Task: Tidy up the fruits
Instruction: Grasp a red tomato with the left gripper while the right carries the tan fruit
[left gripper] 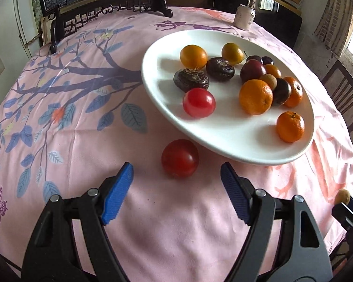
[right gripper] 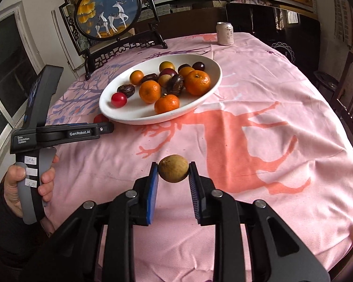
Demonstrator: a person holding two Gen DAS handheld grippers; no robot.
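A white oval plate [left gripper: 223, 141] [right gripper: 134, 115] holds several fruits: oranges, dark plums, wrinkled dark fruits and a red tomato [left gripper: 198, 102] [right gripper: 118, 99]. A second red tomato [left gripper: 180, 158] lies on the pink tablecloth just in front of the plate, partly hidden in the right wrist view [right gripper: 100, 118]. My left gripper [left gripper: 176, 176] is open, its blue pads either side of this tomato and a little short of it. My right gripper [right gripper: 173, 171] is shut on a small brown-green round fruit [right gripper: 173, 168], held above the cloth; it also shows at the left wrist view's right edge [left gripper: 342, 196].
A drink can [left gripper: 244, 16] [right gripper: 225, 33] stands at the table's far side. A framed round deer picture on a black stand [right gripper: 109, 11] is at the back left. Dark chairs [right gripper: 350, 98] stand at the right of the table.
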